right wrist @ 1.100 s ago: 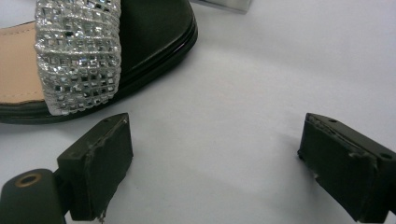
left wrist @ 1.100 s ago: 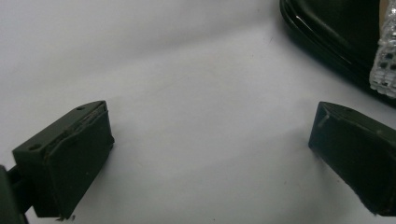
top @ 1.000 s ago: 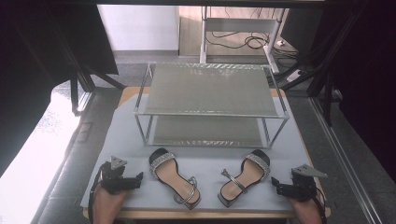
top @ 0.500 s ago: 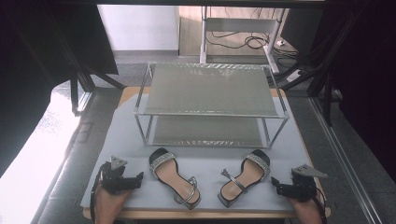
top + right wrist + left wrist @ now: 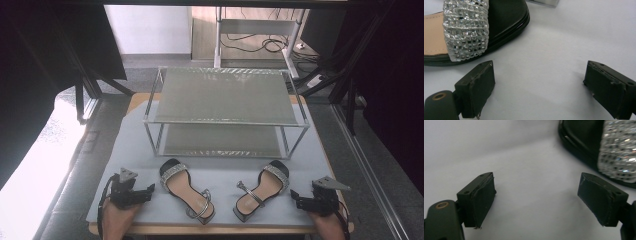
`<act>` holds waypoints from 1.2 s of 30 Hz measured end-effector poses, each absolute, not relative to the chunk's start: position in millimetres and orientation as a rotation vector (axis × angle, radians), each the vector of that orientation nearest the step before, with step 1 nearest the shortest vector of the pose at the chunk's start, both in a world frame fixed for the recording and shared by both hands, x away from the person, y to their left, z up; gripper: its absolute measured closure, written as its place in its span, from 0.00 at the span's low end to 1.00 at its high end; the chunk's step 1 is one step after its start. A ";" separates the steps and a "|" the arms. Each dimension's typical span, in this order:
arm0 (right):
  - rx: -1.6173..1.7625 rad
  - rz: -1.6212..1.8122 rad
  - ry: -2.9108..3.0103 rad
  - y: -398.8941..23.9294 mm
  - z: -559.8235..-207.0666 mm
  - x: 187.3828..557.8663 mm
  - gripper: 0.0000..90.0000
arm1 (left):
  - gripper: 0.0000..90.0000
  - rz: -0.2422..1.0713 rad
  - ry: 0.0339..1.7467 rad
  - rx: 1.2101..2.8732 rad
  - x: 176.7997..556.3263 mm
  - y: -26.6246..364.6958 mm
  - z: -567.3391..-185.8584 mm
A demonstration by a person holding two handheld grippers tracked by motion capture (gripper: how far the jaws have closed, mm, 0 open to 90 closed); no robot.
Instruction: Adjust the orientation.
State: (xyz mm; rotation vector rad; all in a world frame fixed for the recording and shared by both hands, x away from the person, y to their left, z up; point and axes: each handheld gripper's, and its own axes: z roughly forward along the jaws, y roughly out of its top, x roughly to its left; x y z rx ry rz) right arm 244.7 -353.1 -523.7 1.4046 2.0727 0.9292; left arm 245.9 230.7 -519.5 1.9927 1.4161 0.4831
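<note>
Both claws gape empty: left claw [image 5: 150, 191] (jaws just narrowing) beside the left sandal [image 5: 187, 189], right claw [image 5: 295, 199] beside its mate [image 5: 261, 188]. Grip each sole's edge, below the glittery strap.

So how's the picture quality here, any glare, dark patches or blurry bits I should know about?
High view: daylight blows out the floor at the left, both far sides sit in deep shadow, and the sandals are soft but readable. Left gripper view: even light, with the sparkly strap close and blurred. Right gripper view: sharper, its strap glinting, the black pads casting faint shadows on the mat.
</note>
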 end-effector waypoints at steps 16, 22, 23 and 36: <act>1.403 0.929 2.071 -353.0 -523.9 244.4 0.11 | 0.34 0.447 1.303 1.927 221.5 217.3 -493.1; 1.404 0.929 2.070 -353.0 -523.9 244.3 0.11 | 0.43 0.396 1.280 1.952 230.4 199.7 -496.5; 1.404 0.929 2.071 -353.0 -523.9 244.4 0.11 | 0.45 0.392 1.281 1.958 231.3 197.6 -497.6; 1.404 0.930 2.070 -353.0 -524.0 244.3 0.11 | 0.69 0.299 1.304 1.974 247.8 183.6 -505.4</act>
